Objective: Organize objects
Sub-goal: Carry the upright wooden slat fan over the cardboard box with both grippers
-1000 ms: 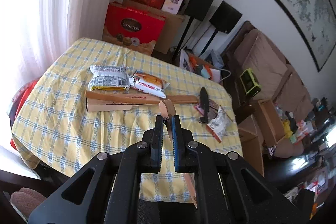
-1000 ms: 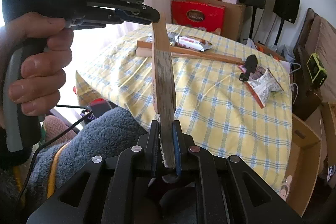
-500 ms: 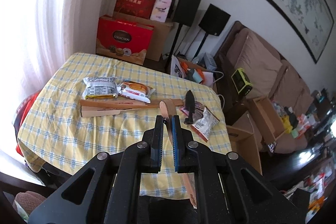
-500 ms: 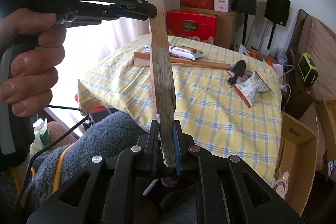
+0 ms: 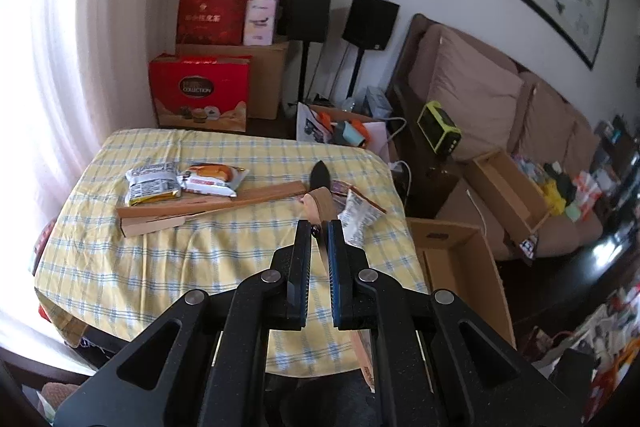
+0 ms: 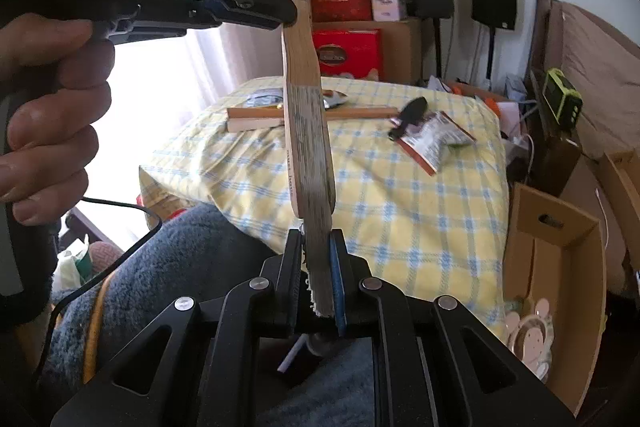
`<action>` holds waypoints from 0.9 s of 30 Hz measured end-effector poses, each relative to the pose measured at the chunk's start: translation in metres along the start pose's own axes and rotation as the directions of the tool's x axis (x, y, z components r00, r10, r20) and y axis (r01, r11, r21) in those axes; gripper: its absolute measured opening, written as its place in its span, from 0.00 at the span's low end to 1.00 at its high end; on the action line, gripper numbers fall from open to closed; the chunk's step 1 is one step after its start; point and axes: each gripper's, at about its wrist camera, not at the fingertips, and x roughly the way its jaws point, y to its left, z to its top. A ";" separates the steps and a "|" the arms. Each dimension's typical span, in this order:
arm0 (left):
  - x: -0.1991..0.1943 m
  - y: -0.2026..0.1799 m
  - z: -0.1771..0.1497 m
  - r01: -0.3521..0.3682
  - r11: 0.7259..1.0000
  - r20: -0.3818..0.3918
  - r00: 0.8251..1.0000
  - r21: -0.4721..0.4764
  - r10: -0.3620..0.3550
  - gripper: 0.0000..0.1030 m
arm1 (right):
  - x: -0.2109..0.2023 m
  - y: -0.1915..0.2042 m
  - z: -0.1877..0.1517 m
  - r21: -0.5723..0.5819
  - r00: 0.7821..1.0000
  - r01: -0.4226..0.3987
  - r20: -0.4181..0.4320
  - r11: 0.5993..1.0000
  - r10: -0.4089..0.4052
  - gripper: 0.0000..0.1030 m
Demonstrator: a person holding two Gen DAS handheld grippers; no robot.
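While both grippers share one folded fan above the person's lap, the scene reads as follows.
Table [image 5: 120, 267]: the landmark, under a yellow checked cloth with its near edge hanging toward the lap; bare cloth fills its near half.
Cardboard box [image 5: 460, 267]: open, on the floor just beside the table's right edge.
Wooden box [image 5: 208, 211]: long and flat, across the table's middle, two snack packets [image 5: 188, 181] touching its far side.
Folded fan [image 6: 308, 147]: off the table, held upright in front of its near edge; likely light and stiff along the wooden ribs, fragile at the frayed fabric, so best held by the ribs.
Left gripper [image 6: 294, 15]: closed on the fan's rounded top end.
Right gripper [image 6: 316, 251]: clamped on the fan's lower, fabric end.
Black scoop [image 6: 410, 113]: near the table's right side, on a crumpled packet [image 6: 434, 141].
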 end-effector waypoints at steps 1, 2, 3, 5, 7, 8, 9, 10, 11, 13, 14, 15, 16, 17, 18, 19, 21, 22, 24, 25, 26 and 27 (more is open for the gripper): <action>-0.001 -0.004 0.000 -0.001 1.000 0.002 1.000 0.003 0.001 0.07 | -0.001 -0.002 0.000 0.003 1.000 0.004 0.000 1.000 -0.004 0.12; -0.003 -0.010 0.001 0.008 1.000 0.003 1.000 0.002 -0.008 0.07 | -0.003 -0.005 0.000 0.007 1.000 0.008 0.001 1.000 -0.008 0.12; -0.004 -0.014 0.002 0.016 1.000 0.004 1.000 0.002 -0.016 0.07 | -0.005 -0.008 0.000 0.011 1.000 0.008 0.004 1.000 -0.008 0.12; -0.009 -0.026 0.005 0.030 0.999 0.013 0.999 0.015 -0.030 0.07 | -0.009 -0.014 -0.001 0.026 1.000 0.006 0.014 1.000 -0.007 0.12; -0.011 -0.038 0.006 0.033 0.999 0.022 0.999 0.032 -0.034 0.07 | -0.014 -0.020 -0.001 0.038 1.000 0.007 0.023 0.999 -0.008 0.12; -0.011 -0.042 0.006 0.034 0.999 0.025 0.999 0.037 -0.035 0.07 | -0.017 -0.024 -0.001 0.043 1.000 0.009 0.027 0.999 -0.010 0.12; -0.010 -0.048 0.006 0.034 0.998 0.027 0.999 0.046 -0.035 0.07 | -0.019 -0.029 -0.002 0.047 0.999 0.011 0.029 0.999 -0.012 0.12; -0.009 -0.053 0.006 0.033 0.998 0.028 0.999 0.054 -0.035 0.07 | -0.021 -0.032 -0.003 0.049 0.999 0.015 0.031 0.999 -0.017 0.12; -0.008 -0.058 0.005 0.035 0.997 0.028 0.999 0.062 -0.037 0.07 | -0.024 -0.038 -0.004 0.054 0.999 0.028 0.032 0.998 -0.030 0.12; -0.005 -0.068 0.004 0.045 0.996 0.024 0.999 0.077 -0.047 0.07 | -0.028 -0.048 -0.007 0.067 0.998 0.053 0.029 0.996 -0.055 0.12; -0.003 -0.074 0.002 0.050 0.995 0.019 0.998 0.085 -0.051 0.07 | -0.030 -0.055 -0.009 0.077 0.997 0.067 0.026 0.995 -0.069 0.12; -0.002 -0.078 0.001 0.056 0.994 0.016 0.998 0.091 -0.057 0.07 | -0.032 -0.061 -0.010 0.087 0.997 0.077 0.024 0.993 -0.079 0.12; 0.000 -0.083 0.000 0.060 0.994 0.012 0.998 0.097 -0.062 0.07 | -0.034 -0.067 -0.012 0.100 0.996 0.087 0.023 0.991 -0.090 0.13; 0.001 -0.088 0.000 0.065 0.993 0.009 0.998 0.103 -0.066 0.07 | -0.036 -0.072 -0.013 0.110 0.995 0.091 0.024 0.990 -0.094 0.13; 0.003 -0.094 0.000 0.070 0.991 0.006 0.997 0.109 -0.071 0.07 | -0.038 -0.078 -0.015 0.124 0.995 0.092 0.026 0.988 -0.096 0.13; 0.004 -0.100 -0.001 0.075 0.990 0.003 0.997 0.116 -0.076 0.07 | -0.039 -0.082 -0.017 0.138 0.995 0.091 0.027 0.986 -0.095 0.13; 0.008 -0.113 -0.002 0.080 0.987 -0.002 0.997 0.139 -0.081 0.07 | -0.041 -0.092 -0.020 0.164 0.995 0.091 0.028 0.982 -0.096 0.13; 0.010 -0.118 -0.002 0.081 0.985 -0.005 0.997 0.151 -0.081 0.07 | -0.041 -0.096 -0.022 0.172 0.995 0.093 0.025 0.981 -0.099 0.13; 0.016 -0.131 -0.004 0.082 0.982 -0.010 0.997 0.172 -0.081 0.07 | -0.043 -0.104 -0.026 0.190 0.994 0.106 0.019 0.976 -0.111 0.13; 0.019 -0.137 -0.005 0.083 0.980 -0.011 0.997 0.179 -0.083 0.07 | -0.044 -0.106 -0.027 0.197 0.993 0.110 0.016 0.974 -0.115 0.13; 0.021 -0.143 -0.006 0.086 0.979 -0.012 0.996 0.187 -0.085 0.07 | -0.045 -0.110 -0.029 0.205 0.992 0.117 0.013 0.972 -0.122 0.13; 0.022 -0.149 -0.007 0.089 0.977 -0.013 0.996 0.195 -0.088 0.07 | -0.045 -0.114 -0.030 0.212 0.992 0.122 0.011 0.970 -0.127 0.13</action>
